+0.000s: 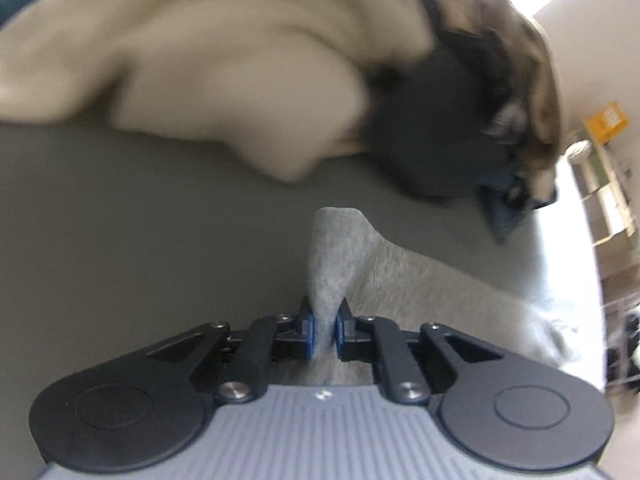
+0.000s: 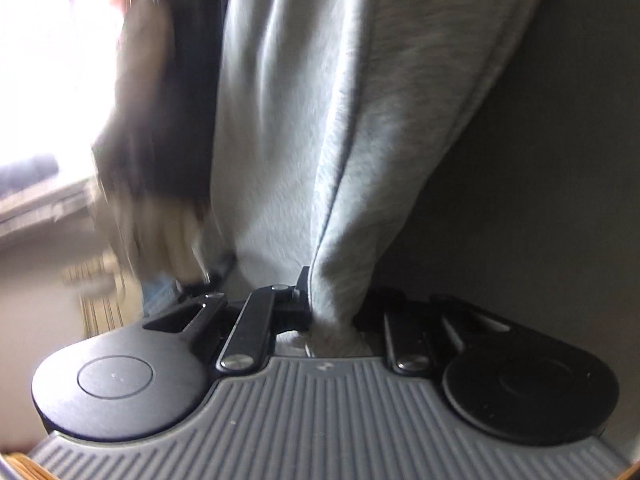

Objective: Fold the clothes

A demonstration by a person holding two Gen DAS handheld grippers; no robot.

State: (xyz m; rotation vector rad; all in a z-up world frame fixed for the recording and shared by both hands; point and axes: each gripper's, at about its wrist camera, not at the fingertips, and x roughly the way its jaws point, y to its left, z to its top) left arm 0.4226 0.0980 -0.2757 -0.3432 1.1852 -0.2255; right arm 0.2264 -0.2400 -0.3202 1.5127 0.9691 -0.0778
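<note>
A light grey garment [image 1: 400, 276] of fleecy knit is held at two places. My left gripper [image 1: 323, 330] is shut on a folded corner of it, which sticks up between the blue pads [image 1: 308, 332]. From there the cloth trails right over the grey table [image 1: 120, 220]. In the right wrist view the same grey garment [image 2: 320, 120] hangs as a broad sheet with a hemmed edge, and my right gripper [image 2: 332, 312] is shut on a bunched fold of it. The right finger there is hidden by cloth.
A blurred heap of cream cloth [image 1: 200, 60] and a dark garment [image 1: 432, 132] lies at the table's far side. A bright window [image 2: 48, 60] is at the left. Shelves and a yellow box [image 1: 606, 120] stand past the table's right edge. Brown and dark clothes [image 2: 160, 120] blur beside the grey sheet.
</note>
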